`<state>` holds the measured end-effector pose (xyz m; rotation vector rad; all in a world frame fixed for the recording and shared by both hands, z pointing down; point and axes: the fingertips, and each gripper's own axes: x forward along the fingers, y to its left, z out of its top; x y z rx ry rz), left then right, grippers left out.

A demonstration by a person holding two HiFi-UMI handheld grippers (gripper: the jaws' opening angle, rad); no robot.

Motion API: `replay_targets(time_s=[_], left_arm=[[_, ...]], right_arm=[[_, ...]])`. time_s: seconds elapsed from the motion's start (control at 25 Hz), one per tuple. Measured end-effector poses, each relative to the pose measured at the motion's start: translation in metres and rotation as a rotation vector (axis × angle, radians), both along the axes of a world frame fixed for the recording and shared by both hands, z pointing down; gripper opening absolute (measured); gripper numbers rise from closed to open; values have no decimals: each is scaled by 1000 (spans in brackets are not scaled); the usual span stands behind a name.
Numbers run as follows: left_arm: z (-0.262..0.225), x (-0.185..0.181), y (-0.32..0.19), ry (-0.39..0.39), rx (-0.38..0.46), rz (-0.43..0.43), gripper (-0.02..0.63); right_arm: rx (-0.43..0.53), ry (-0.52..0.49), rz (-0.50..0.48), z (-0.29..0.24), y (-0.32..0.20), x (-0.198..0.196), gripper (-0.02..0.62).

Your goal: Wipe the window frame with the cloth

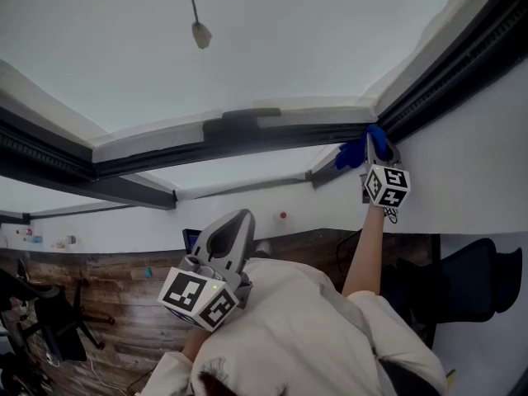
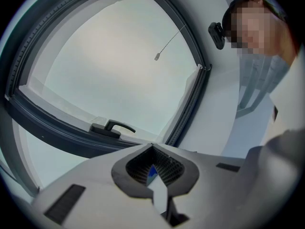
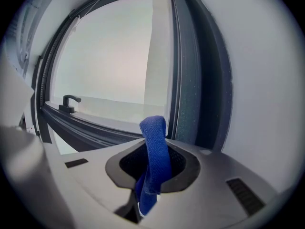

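Observation:
The dark window frame (image 1: 165,148) runs across the head view, and a blue cloth (image 1: 353,153) is pressed into its right corner. My right gripper (image 1: 375,143) is raised on an outstretched arm and is shut on that cloth. In the right gripper view the cloth (image 3: 155,147) sticks up as a folded strip between the jaws of the right gripper (image 3: 152,173), close to the upright frame (image 3: 190,94). My left gripper (image 1: 239,221) hangs low by the person's chest, shut and holding nothing. It (image 2: 155,173) points at the frame (image 2: 190,109) from some way off.
A dark window handle (image 2: 112,127) sits on the lower frame bar, also seen as the handle (image 3: 69,101). A pull cord weight (image 1: 200,31) hangs before the pane. Below are a wooden floor (image 1: 107,304), a black chair (image 1: 483,279) at right and another chair (image 1: 41,320) at left.

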<state>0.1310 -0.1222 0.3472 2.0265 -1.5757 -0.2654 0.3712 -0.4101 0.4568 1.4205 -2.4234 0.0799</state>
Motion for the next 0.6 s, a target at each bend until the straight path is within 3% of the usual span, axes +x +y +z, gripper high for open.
replay_targets(time_s=[0.16,0.28,0.48,0.6], left_arm=[[1,-10,9,-9,-15,-11,5],[1,-30,19,-28,-11,-45,5],[0,-83,42,-101,10,-130,5],[-1,-112,64,-133,10,-136,5]], right_arm=[[-29,-3,-37,-2,7,-6,52],[-36,-106,-99,-22,41,-32,52],[-42,-296,-296,-59,152,-113,54],[-86,-331,-368,-67,227,-151,54]])
